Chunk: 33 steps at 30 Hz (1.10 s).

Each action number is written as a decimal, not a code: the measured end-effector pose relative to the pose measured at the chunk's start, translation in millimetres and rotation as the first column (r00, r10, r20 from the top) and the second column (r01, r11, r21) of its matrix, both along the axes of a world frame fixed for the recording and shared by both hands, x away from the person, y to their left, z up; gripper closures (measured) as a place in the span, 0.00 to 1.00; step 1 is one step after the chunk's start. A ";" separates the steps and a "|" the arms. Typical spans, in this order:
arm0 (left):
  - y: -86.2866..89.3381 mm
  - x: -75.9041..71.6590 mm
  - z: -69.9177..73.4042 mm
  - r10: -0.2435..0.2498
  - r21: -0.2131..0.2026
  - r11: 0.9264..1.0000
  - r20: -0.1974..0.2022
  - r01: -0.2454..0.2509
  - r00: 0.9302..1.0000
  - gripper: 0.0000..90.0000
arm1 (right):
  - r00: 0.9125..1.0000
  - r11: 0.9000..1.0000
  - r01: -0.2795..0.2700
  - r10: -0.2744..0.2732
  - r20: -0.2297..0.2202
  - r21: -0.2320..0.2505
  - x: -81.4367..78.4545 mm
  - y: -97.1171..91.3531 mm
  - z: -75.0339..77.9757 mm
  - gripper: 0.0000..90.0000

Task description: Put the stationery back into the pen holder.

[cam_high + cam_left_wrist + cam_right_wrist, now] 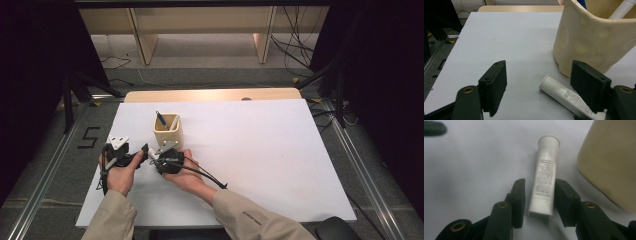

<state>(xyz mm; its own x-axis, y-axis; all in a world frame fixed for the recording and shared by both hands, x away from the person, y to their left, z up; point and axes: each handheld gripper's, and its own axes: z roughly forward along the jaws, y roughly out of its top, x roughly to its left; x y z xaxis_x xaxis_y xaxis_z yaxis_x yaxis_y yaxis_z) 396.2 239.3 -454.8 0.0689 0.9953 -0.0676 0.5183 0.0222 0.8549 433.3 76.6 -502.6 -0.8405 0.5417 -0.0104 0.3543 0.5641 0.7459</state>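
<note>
A small white tube point(545, 175) with printed text lies flat on the white table point(260, 150), close to a cream ceramic cup point(167, 132). My right gripper point(540, 181) straddles the tube's crimped end, one pad on each side. A thin gap shows at the left pad, so it is open. My left gripper point(539, 65) stands wide open just to the left, its jaws low over the table. The tube's cap end point(549, 81) lies near its right jaw, and the cup point(594, 40) stands just beyond. In the high view both grippers, left point(144, 151) and right point(154, 157), meet in front of the cup.
The cup holds a blue pen point(161, 119) and a white stick-like item point(174, 121). A wooden strip point(210, 95) borders the table's far edge. Shelving and loose cables point(295, 50) lie on the floor beyond. The table stretches bare to the right.
</note>
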 end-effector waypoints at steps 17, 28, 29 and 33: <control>-0.3 0.1 -0.3 -0.001 0.000 1.000 -0.003 0.001 1.000 0.33 | 0.999 1.000 0.017 -0.017 -0.027 -0.007 2.6 -0.2 1.9 0.78; -0.4 0.1 -0.5 -0.001 0.002 1.000 -0.004 0.001 1.000 0.33 | 1.000 1.000 0.009 -0.009 -0.021 -0.010 3.1 0.6 2.3 0.79; -0.4 0.1 -0.5 0.000 0.001 1.000 -0.003 0.000 1.000 0.33 | 1.000 1.000 0.012 -0.012 -0.022 -0.010 2.8 0.7 2.3 0.79; -0.2 -0.1 -0.4 -0.002 -0.001 1.000 -0.003 0.002 1.000 0.33 | 1.000 1.000 0.009 -0.009 -0.024 -0.010 3.3 0.1 2.6 0.79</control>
